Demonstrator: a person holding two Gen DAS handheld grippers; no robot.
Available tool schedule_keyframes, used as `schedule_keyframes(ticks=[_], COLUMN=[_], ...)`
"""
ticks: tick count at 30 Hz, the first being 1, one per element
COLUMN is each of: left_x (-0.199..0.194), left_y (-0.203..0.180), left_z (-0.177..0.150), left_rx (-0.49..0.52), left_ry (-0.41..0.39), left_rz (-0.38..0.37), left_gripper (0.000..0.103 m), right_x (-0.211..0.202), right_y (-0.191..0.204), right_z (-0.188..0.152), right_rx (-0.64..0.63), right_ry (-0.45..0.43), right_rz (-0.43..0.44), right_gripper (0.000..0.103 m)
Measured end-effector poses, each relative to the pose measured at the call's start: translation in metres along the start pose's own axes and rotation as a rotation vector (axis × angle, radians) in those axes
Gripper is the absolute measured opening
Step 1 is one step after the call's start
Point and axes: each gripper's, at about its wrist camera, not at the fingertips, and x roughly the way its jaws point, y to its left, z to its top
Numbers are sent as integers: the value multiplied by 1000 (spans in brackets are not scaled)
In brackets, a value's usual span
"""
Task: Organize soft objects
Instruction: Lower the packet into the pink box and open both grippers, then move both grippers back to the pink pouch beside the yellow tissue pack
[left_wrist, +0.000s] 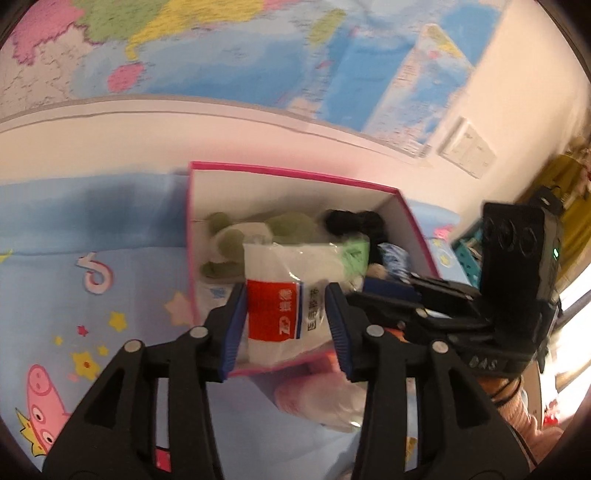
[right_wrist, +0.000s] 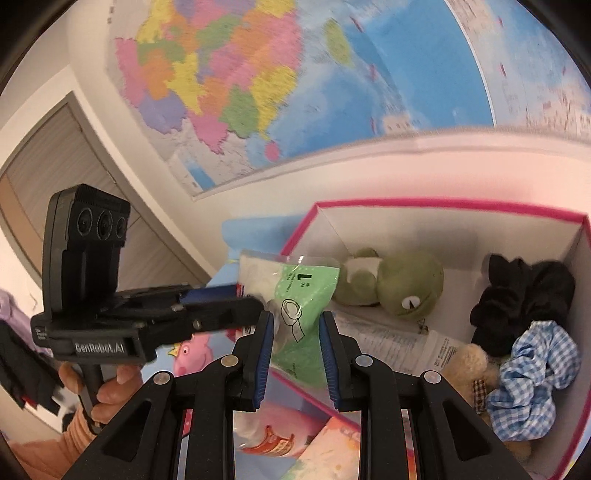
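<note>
Both my grippers carry one clear plastic packet (left_wrist: 291, 295) over the near rim of the pink-edged box (right_wrist: 443, 205). My left gripper (left_wrist: 286, 325) brackets its red-label end, seemingly pinching it; my right gripper (right_wrist: 295, 354) clamps the green end. A green frog plush (right_wrist: 402, 284) lies by the box's far wall.

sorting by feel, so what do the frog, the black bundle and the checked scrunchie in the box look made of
Frog: green plush, matte and fuzzy.
Black bundle: soft knit or fleece, dull and crumpled; hard to say which.
Checked scrunchie: thin woven blue-and-white cloth, gathered in ruffles.
</note>
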Motion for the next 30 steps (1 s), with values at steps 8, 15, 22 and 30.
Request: schedule_keyframes(ticks=[8, 15, 22, 30], left_x=[-1, -24, -63, -59], left_y=[20, 9, -19, -52], left_z=[4, -12, -62, -125], left_rx=[-61, -13, 82, 199], left_ry=[-9, -76, -124, -30], left_rz=[98, 133, 60, -11], left_gripper=[48, 48, 56, 56], right_x=[12, -5, -51, -81], right_y=[-7, 3, 27, 33], right_z=[-3, -13, -42, -110], right_rx=[22, -25, -117, -121], right_ry=[53, 42, -6, 74], right_rz=[-79, -93, -44, -12], right_gripper=[31, 37, 46, 47])
